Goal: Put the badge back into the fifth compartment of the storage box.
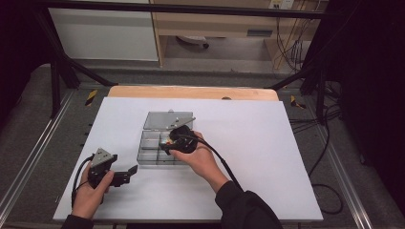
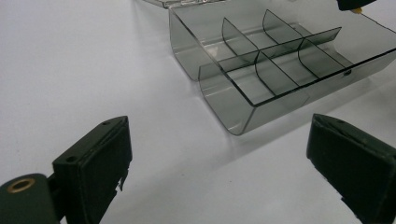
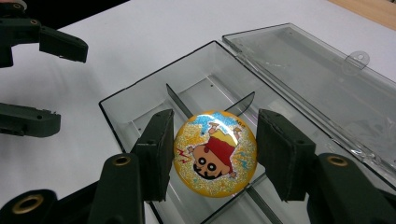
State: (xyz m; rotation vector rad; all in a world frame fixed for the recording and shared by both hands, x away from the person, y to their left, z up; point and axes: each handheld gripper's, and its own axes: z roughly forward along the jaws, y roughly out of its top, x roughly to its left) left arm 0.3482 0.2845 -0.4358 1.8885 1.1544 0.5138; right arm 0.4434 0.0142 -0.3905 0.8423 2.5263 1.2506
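Left gripper (image 1: 125, 174) idle on the white table (image 1: 267, 157), jaws spread, aimed at the smoky clear plastic divider box (image 2: 261, 70). All compartments I can see are empty, lid (image 3: 317, 74) open. Right gripper (image 3: 212, 156) is over the box, pinching a round yellow glitter cartoon badge (image 3: 215, 154). Looks like placement is pending, release not yet done.

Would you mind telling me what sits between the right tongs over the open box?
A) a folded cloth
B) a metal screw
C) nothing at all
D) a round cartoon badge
D: in the right gripper view, a round cartoon badge sits between the right tongs, above the divided clear box.
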